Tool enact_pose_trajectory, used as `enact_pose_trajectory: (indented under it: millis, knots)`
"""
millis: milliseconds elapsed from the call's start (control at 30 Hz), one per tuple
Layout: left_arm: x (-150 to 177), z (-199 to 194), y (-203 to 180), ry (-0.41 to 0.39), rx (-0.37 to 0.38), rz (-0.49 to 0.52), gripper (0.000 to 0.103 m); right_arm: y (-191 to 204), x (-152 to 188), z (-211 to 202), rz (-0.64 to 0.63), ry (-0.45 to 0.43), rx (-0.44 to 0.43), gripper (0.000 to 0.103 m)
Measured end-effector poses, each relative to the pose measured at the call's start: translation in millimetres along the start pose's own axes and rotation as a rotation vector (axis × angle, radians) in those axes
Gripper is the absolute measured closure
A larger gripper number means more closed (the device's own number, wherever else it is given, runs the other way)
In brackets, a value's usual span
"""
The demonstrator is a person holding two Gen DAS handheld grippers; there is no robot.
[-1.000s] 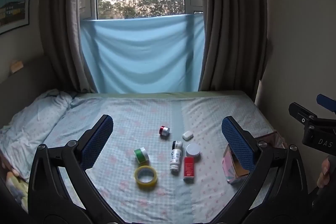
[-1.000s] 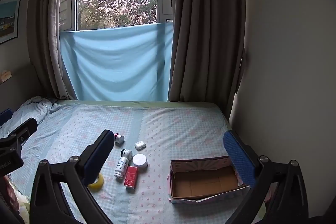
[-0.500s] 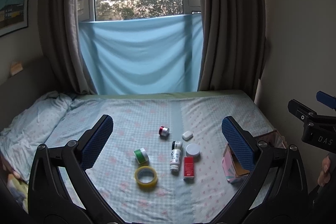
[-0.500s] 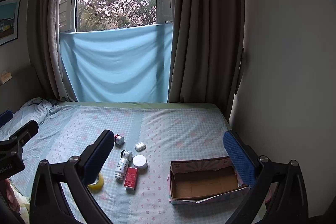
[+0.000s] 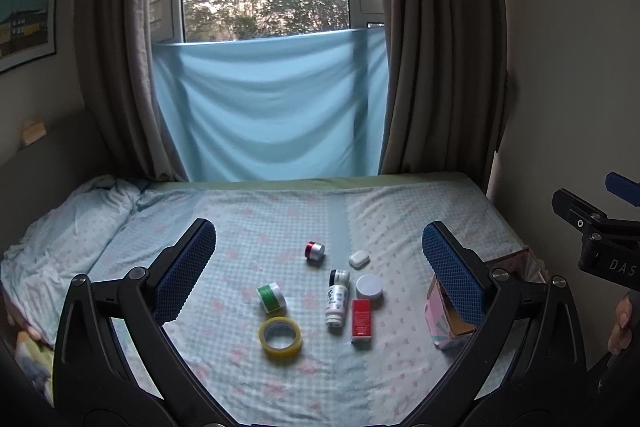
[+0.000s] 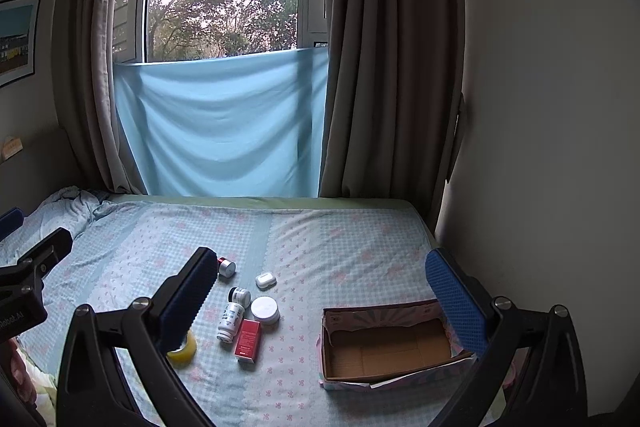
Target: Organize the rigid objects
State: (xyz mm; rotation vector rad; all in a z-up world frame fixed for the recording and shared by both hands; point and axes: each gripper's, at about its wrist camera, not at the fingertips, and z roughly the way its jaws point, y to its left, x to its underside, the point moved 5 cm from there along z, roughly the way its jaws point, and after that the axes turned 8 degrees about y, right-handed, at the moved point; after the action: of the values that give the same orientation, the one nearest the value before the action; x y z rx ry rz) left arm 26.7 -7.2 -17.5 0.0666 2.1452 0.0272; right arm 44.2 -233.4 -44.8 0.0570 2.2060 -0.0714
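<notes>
Rigid objects lie clustered on the bed [image 5: 400, 203], unchanged in position from the earlier frames; both views have shifted only slightly. Nearest, the left tongs [image 5: 320, 247] and the right tongs [image 6: 322, 269] hover above the bedsheet with jaws spread wide, gripping nothing, as they did a second ago. In the left wrist view a yellow tape roll [image 5: 280, 335] lies flat closest to the camera, with a green-and-white roll [image 5: 271, 296] just beyond it. Beside these, a red box [image 5: 361, 318] lies next to a white bottle [image 5: 337, 301] on its side, a white round jar [image 5: 369, 286] near the box's far end. Farther off sit a white earbud case [image 5: 359, 259] and a small red-and-silver jar [image 5: 314, 250]. To the right, well apart from the cluster, an open cardboard box [image 6: 384, 345] stands empty on the bed. Beyond the mattress a blue cloth [image 5: 272, 107] hangs across the lower window between grey curtains [image 5: 436, 47].
</notes>
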Motion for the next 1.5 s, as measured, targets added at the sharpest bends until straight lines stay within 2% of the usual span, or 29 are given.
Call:
enact_pose_trajectory:
  millis: [1033,1367,1500]
  knots:
    - [1,-2,-3,0.016,-0.01,-0.001,0.0,-3,5,2,0.006,0.019,-0.01,0.0]
    - [-1,10,-5,0.075,-0.022,-0.009,0.0,-7,4,11,0.014,0.049,-0.033,0.0]
    - [1,17,0,0.102,-0.057,-0.006,0.0,-7,5,21,0.005,0.063,-0.051,0.0]
